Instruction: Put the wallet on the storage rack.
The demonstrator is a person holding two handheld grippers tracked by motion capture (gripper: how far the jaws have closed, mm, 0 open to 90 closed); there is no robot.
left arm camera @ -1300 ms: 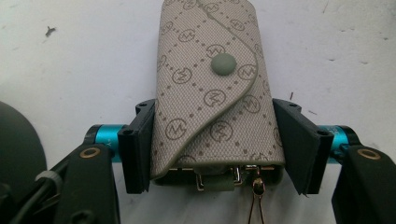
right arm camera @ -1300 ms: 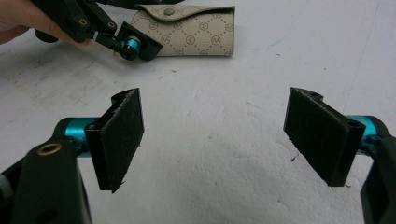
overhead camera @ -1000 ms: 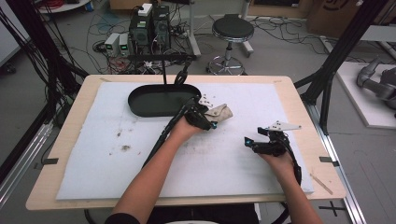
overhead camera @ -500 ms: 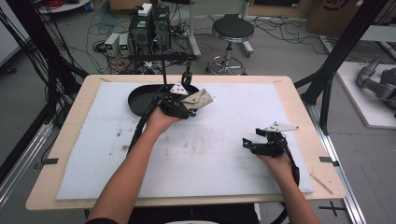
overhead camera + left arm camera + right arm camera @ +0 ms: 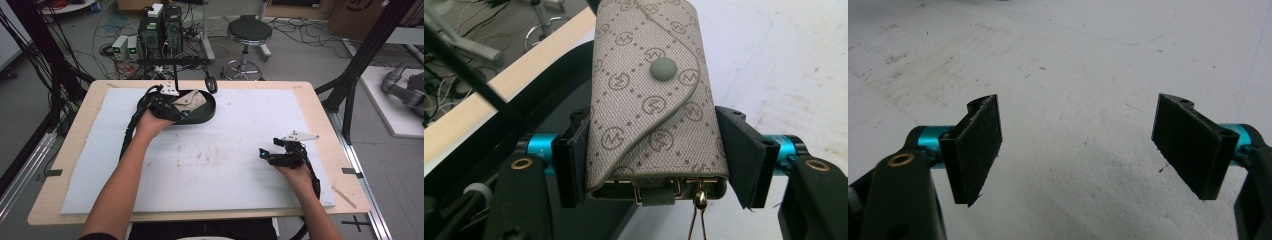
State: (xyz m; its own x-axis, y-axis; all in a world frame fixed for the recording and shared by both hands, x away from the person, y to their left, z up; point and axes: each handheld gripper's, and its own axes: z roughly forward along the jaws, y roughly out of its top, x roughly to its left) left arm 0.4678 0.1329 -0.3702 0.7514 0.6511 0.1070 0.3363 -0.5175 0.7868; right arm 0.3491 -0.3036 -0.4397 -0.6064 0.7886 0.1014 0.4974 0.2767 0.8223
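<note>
Got my left gripper (image 5: 175,106) squeezed on the grey key pouch (image 5: 651,95) from both sides, snap flap up, so it hangs level over the black tray (image 5: 205,114) near the worktop's far edge, ready to drop in. My right gripper (image 5: 266,156) just idles near the right edge, fingers (image 5: 975,147) wide apart over bare foam.

One key pouch (image 5: 651,100); one black tray (image 5: 202,116); two claws.
</note>
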